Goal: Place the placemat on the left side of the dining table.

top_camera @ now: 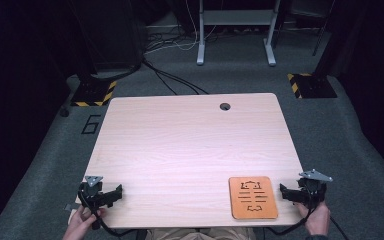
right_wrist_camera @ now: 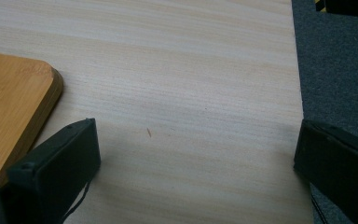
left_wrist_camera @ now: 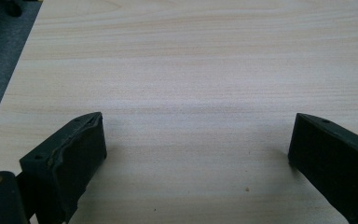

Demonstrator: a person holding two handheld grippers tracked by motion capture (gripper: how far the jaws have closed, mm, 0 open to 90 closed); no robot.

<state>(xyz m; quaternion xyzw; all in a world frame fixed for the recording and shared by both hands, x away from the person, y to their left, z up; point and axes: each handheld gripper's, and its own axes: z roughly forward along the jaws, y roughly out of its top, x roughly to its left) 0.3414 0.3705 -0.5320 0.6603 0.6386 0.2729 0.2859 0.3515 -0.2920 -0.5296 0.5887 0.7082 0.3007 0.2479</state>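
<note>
left claw (top_camera: 111, 192) – wide apart, nothing in it, near-left bench (top_camera: 190, 145) corner | right claw (top_camera: 286, 190) – spread too, just right of the wooden board (top_camera: 253, 197)

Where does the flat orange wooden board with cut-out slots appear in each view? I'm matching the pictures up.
High view: the flat orange wooden board lies near the table's front edge, right of centre, just left of the right gripper.
Left gripper view: bare pale wooden tabletop between the jaws.
Right gripper view: the board's rounded corner sits at the left edge, beside the left jaw.
Shared landmark: the tabletop.
</note>
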